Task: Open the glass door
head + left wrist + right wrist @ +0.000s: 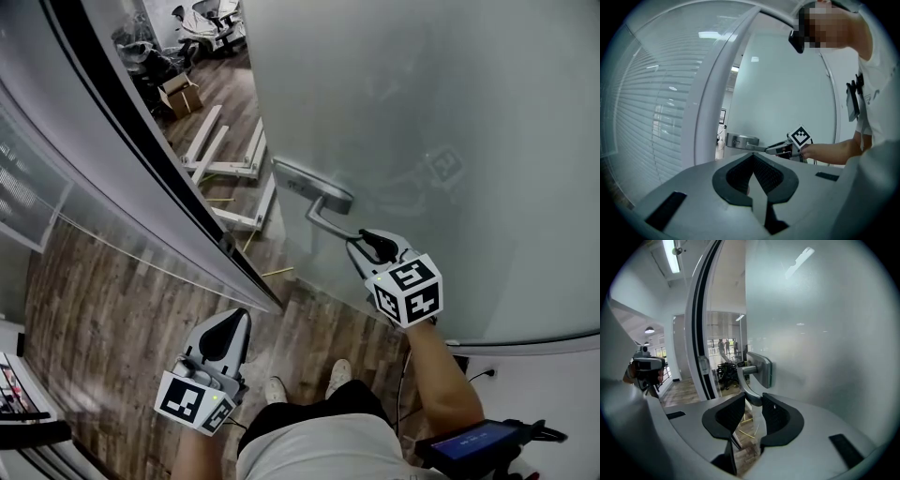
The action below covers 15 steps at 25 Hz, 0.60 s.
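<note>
Frosted glass door (450,112), smooth and pale, seemingly ajar from its dark frame, above a wood-plank floor (112,300). Brushed-metal lever handle (328,217), slim and curved, clamped near its free end between the ribbed black pads of the right tongs (363,241). Best to press the lever fully down, then swing steadily, holding square against slipping on smooth metal. Left tongs (234,321) closed, empty, low.

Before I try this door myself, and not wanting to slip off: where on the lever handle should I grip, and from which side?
Grip the lever handle near its free end, away from the mounting plate, coming end-on, fingers either side: the bar is slim, and leverage is likely best there.
</note>
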Available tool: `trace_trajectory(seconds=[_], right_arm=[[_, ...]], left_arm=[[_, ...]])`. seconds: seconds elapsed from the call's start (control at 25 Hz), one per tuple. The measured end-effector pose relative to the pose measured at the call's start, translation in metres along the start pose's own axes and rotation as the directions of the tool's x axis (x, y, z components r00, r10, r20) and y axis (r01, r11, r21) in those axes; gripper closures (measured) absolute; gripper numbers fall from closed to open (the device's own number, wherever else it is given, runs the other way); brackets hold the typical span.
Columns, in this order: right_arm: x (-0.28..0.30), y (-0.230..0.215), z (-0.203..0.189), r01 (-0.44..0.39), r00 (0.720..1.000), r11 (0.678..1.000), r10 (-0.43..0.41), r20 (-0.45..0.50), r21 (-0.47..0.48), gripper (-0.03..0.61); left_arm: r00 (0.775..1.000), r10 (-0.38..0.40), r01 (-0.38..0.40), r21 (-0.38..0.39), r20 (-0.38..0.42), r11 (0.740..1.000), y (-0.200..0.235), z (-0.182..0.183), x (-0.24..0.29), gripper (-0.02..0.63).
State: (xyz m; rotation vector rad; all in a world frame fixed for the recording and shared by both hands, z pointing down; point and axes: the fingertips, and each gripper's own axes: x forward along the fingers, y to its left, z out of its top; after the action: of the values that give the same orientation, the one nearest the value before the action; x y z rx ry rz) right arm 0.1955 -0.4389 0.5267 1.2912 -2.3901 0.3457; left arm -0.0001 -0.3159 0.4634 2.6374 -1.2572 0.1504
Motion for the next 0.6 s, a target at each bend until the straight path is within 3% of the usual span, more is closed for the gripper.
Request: trace_trajectory(seconds=[0.4,0.6], right_arm=[[0.012,-0.022,0.009,0.042,0.999,0.999,-0.042,-0.004,-0.007,0.465],[0.033,-0.034,-0.007,0.071,0.997,0.997,-0.071,0.006,-0.001,0.466]], left_arm=[[0.999,0.013,-0.013,-0.006,0.044,1.0,0.006,0.008,0.002,0.612],[0.998,0.017,-0.017,-0.003,0.054,1.0,0.013,-0.017,0.007,0.612]])
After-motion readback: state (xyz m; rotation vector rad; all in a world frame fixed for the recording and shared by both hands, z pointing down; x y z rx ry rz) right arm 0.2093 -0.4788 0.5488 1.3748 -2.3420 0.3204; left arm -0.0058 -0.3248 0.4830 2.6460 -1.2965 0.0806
